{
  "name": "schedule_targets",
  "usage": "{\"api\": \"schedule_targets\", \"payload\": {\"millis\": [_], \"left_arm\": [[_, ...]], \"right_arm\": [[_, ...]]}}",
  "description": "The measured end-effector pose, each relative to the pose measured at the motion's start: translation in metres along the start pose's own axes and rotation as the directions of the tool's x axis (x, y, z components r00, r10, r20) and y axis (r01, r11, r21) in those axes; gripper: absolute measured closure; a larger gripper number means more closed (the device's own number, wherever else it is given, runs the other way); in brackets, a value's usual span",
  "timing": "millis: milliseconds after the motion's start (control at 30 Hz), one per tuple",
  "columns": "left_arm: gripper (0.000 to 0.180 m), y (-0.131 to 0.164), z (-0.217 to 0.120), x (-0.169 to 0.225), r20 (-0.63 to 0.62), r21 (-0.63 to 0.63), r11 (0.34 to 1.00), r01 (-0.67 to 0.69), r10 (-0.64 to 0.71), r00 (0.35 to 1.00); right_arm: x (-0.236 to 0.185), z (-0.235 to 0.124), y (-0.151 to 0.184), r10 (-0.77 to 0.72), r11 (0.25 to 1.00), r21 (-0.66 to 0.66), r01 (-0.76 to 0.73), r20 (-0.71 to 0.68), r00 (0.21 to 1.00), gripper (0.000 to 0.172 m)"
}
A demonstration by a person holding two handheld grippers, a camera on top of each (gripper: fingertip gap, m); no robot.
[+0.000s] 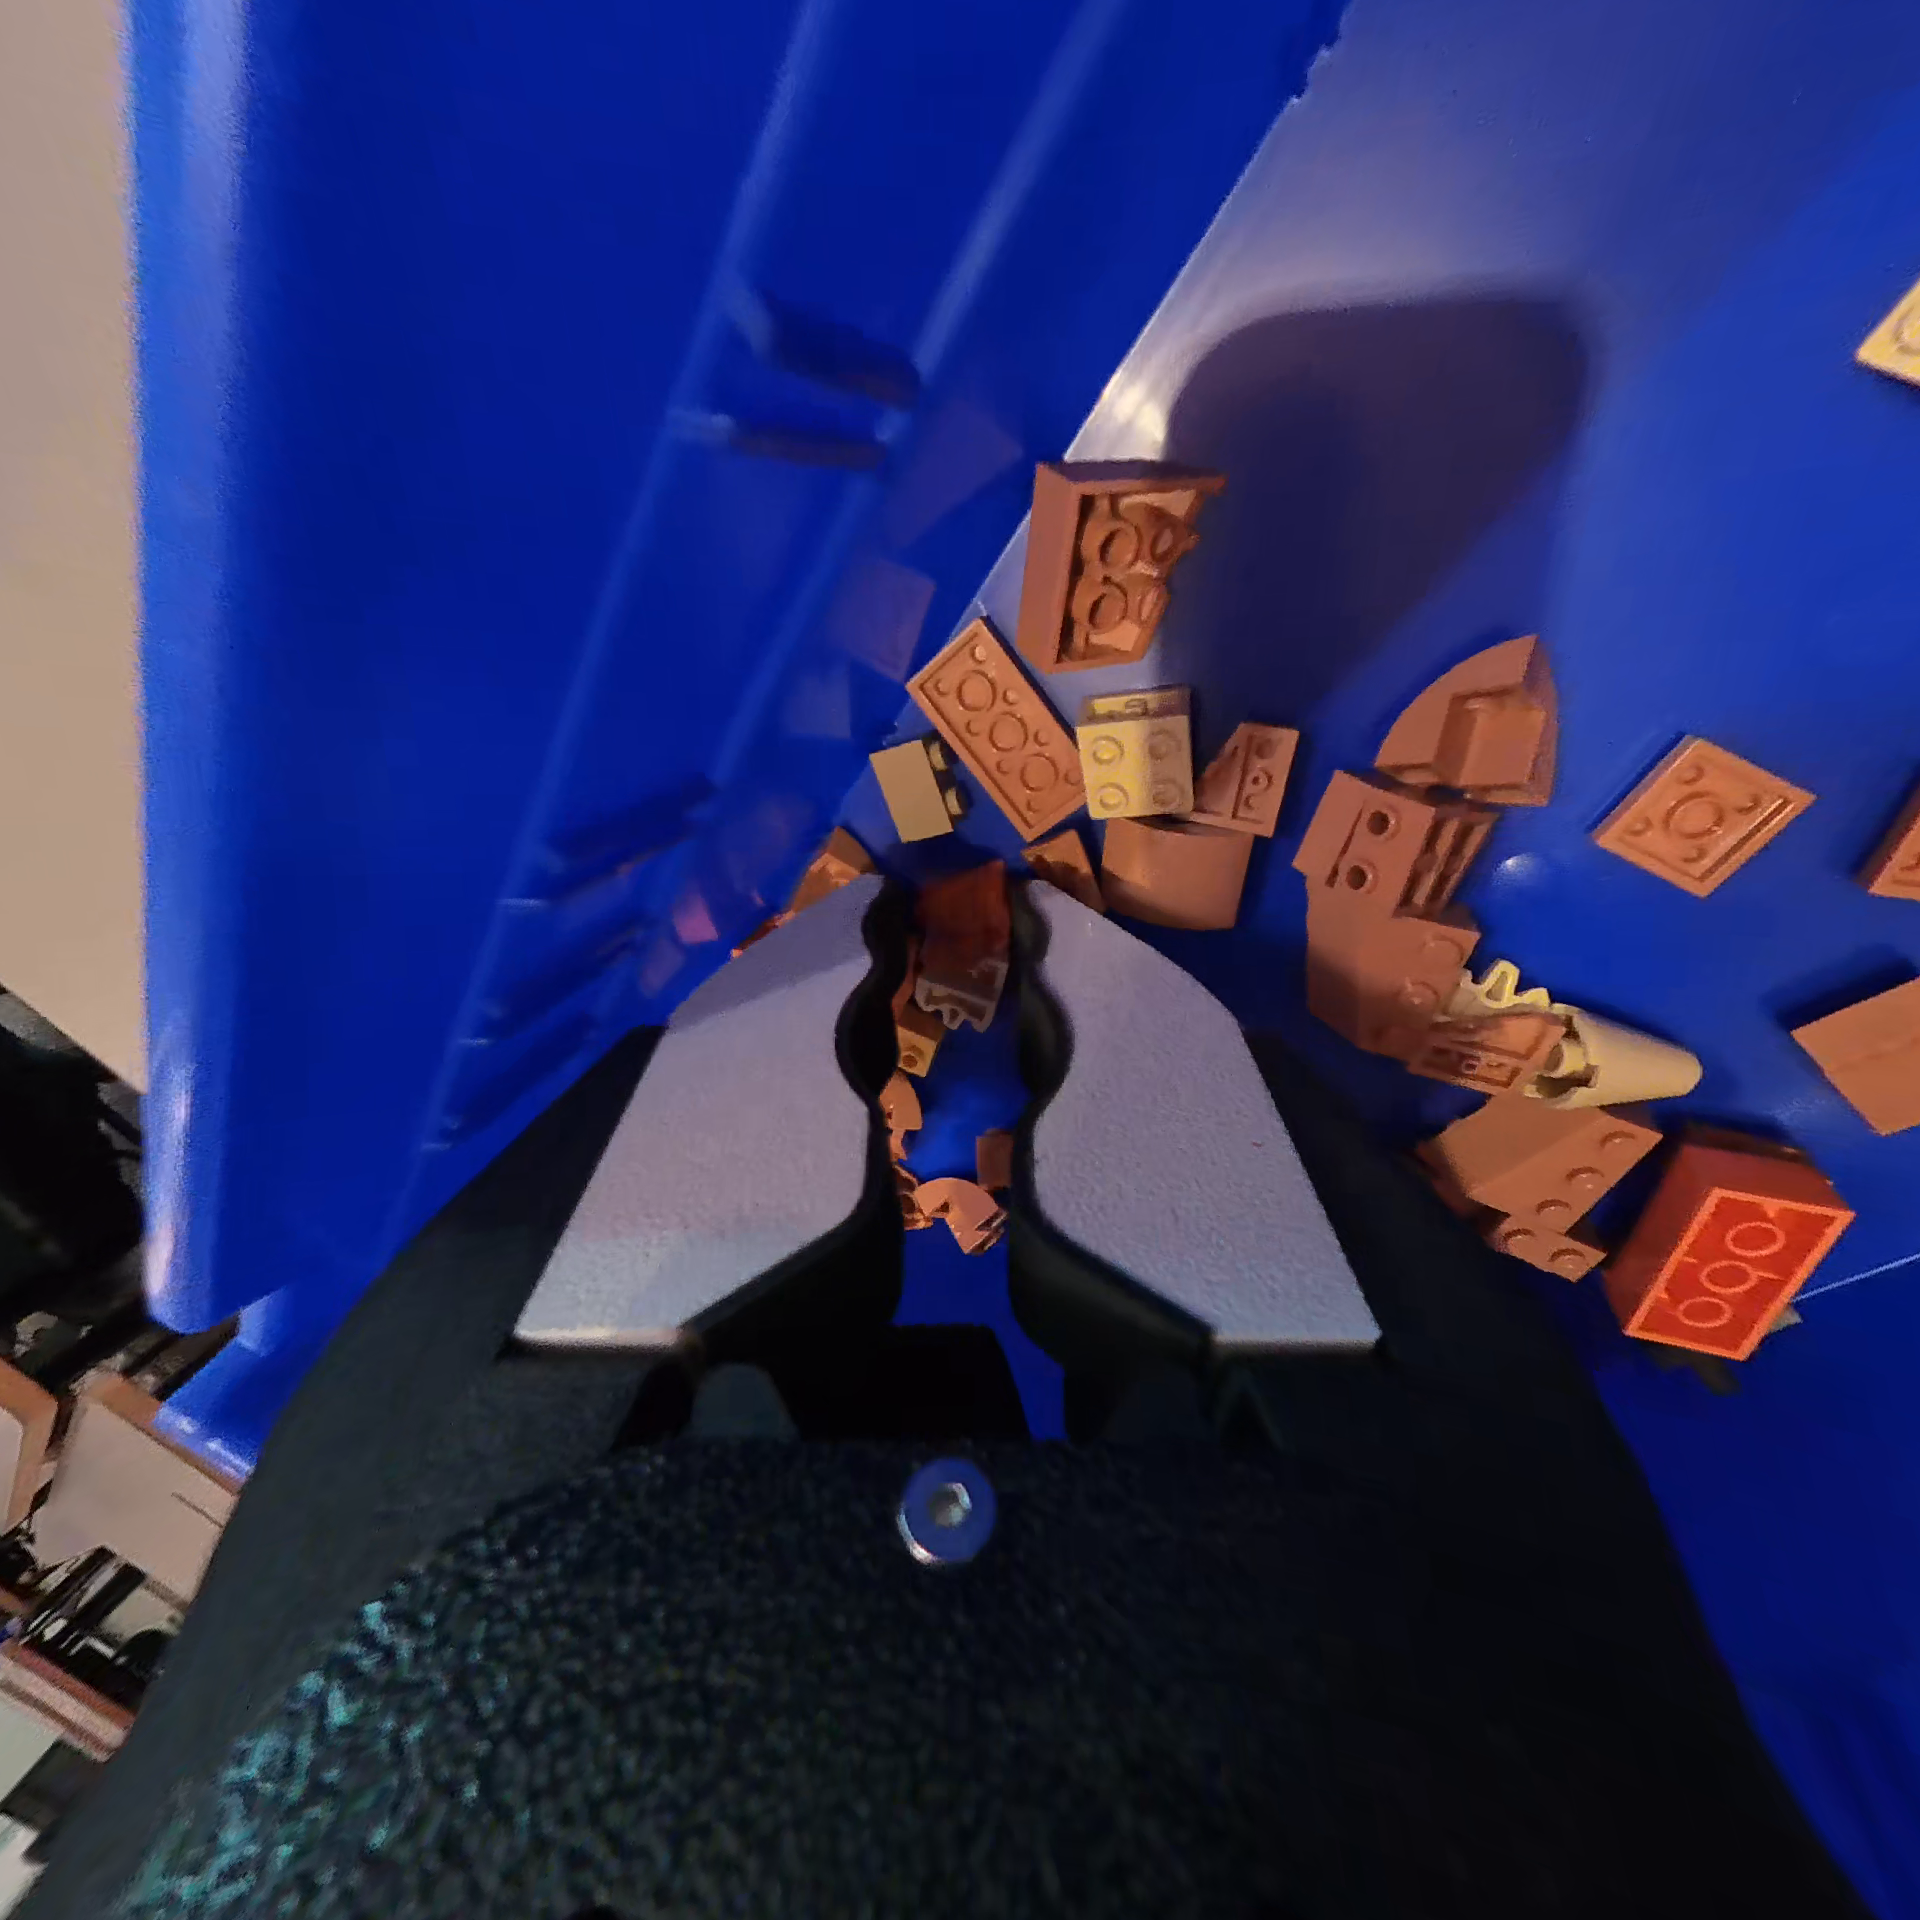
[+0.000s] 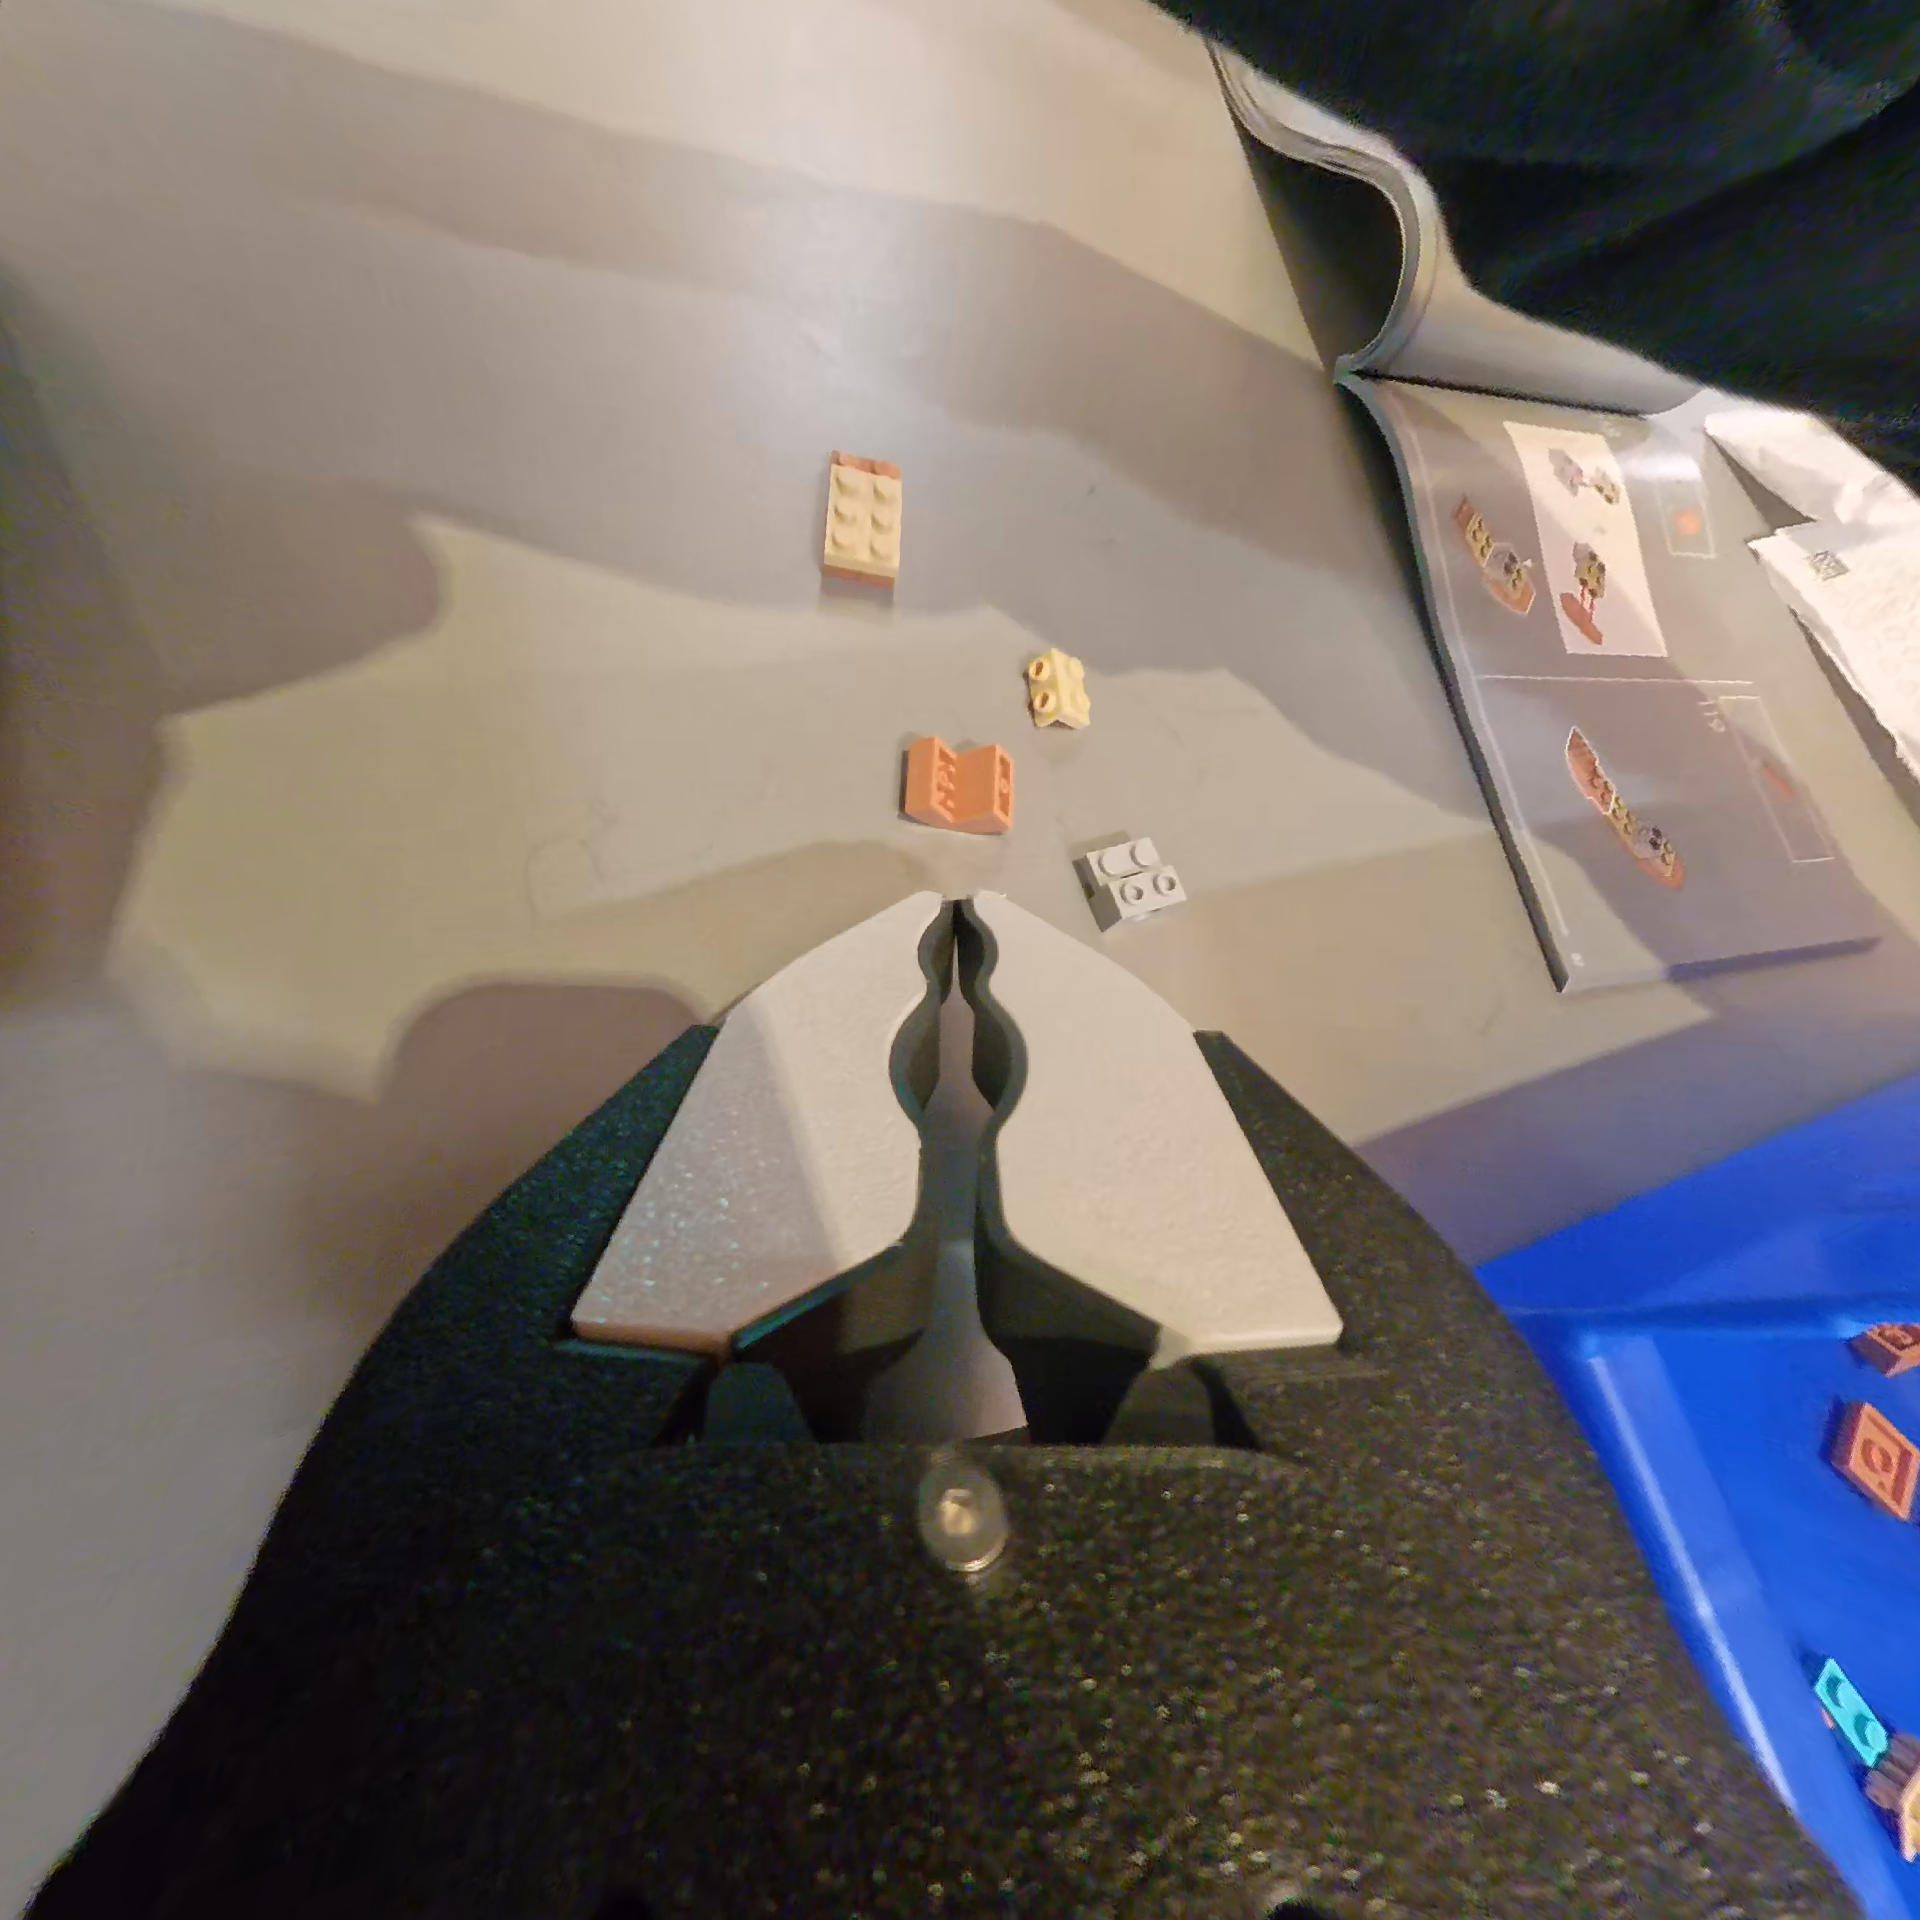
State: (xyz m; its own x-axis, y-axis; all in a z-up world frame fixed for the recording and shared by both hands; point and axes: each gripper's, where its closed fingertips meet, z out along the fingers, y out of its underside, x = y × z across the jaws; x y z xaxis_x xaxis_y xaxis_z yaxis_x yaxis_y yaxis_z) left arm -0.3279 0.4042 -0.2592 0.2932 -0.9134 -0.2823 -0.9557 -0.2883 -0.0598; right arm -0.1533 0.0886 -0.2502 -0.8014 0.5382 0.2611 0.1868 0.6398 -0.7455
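Blue plastic walls of a bin [image 1: 436, 520] surround the left hand-held gripper [image 1: 951, 914], whose fingers are clamped on a dark reddish-brown brick [image 1: 961, 925] in a heap of brown and cream bricks [image 1: 1039, 727] in the bin's corner. Over the grey worktop [image 2: 416, 416], the right hand-held gripper [image 2: 954, 914] has its fingertips pressed together on nothing, just short of an orange piece [image 2: 956, 784], a grey brick [image 2: 1130, 883], a cream brick [image 2: 1058, 688] and a tan plate [image 2: 862, 514], with an open booklet [image 2: 1662, 727] to the right.
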Motion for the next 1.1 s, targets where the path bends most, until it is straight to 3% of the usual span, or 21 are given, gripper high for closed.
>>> {"api": "schedule_targets", "payload": {"millis": [267, 433, 567, 733, 867, 1000, 1100], "left_arm": [[0.168, 0.002, -0.009, 0.003, 0.017, -0.009, 1.0, 0.02, -0.019, 1.0], [0.169, -0.022, -0.047, 0.004, 0.181, 0.248, 0.967, -0.058, 0.012, 0.983], [0.169, -0.056, -0.098, 0.015, 0.441, 0.473, 0.836, -0.278, 0.049, 0.896], [0.17, -0.061, -0.114, 0.034, 0.569, 0.457, 0.798, -0.393, 0.077, 0.819], [0.17, -0.052, -0.11, 0.031, 0.574, 0.424, 0.825, -0.373, 0.073, 0.815], [0.169, -0.011, -0.072, 0.015, 0.44, 0.175, 0.961, -0.212, 0.117, 0.89], [0.169, 0.002, -0.049, 0.018, 0.294, 0.074, 0.988, -0.134, 0.107, 0.95]], "right_arm": [[0.0, 0.0, 0.0, -0.002, 1.0, 0.0, 0.002, 0.0, 1.0, 0.172], [-0.001, 0.0, 0.0, -0.007, 1.0, -0.002, 0.007, -0.002, 1.0, 0.172], [-0.001, 0.0, 0.0, -0.008, 1.0, -0.004, 0.008, -0.002, 1.0, 0.172], [-0.001, 0.001, 0.0, -0.008, 1.0, -0.004, 0.008, -0.002, 1.0, 0.172], [-0.001, 0.001, 0.0, -0.008, 1.0, -0.005, 0.008, -0.002, 1.0, 0.172], [-0.001, 0.001, 0.001, -0.009, 1.0, -0.006, 0.009, -0.001, 1.0, 0.172], [-0.001, 0.001, 0.001, -0.01, 1.0, -0.006, 0.01, -0.001, 1.0, 0.172]]}}
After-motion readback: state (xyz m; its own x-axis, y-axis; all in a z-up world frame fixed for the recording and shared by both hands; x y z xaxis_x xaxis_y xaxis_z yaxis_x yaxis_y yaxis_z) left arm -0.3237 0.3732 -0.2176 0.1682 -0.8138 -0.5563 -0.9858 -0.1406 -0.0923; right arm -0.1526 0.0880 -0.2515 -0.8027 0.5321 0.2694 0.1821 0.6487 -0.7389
